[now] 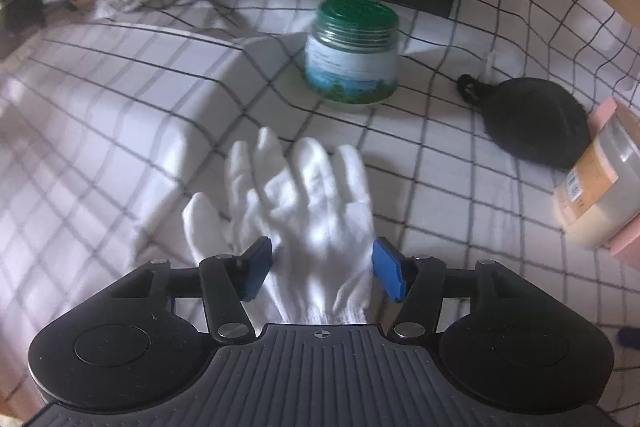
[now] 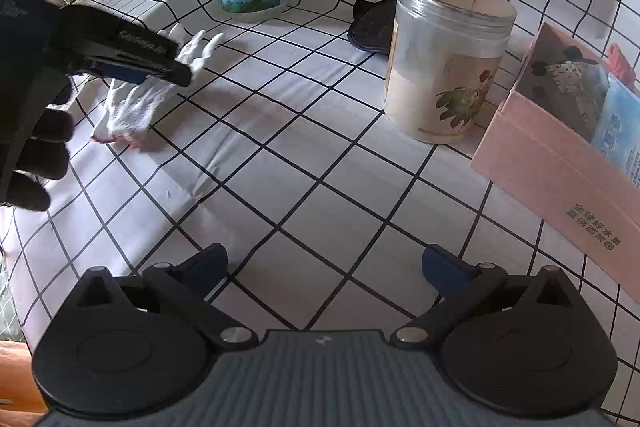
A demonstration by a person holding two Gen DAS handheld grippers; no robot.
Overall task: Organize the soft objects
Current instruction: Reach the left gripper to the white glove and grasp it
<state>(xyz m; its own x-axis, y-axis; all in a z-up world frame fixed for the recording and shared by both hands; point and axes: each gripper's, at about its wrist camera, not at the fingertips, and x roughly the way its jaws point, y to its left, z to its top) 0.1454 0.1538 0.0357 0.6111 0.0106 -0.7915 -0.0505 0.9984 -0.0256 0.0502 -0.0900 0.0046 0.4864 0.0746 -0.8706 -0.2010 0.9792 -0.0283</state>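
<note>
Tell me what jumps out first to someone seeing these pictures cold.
The white glove lies flat on the checked cloth, with the open left gripper poised over its cuff end. Beyond it stands a green-lidded jar. To the right, a tall clear jar stands beside a pink box filled with items.

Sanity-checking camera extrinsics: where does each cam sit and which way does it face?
Left wrist: on the left gripper, looking forward and down along its open blue pads at the white glove between them; only gripper hardware shows.
Right wrist: on the right gripper, open over the checked cloth, facing the clear jar and pink box; the person's black-gloved hand shows at left.
Shared: glove, green-lidded jar, clear jar, black pad.
</note>
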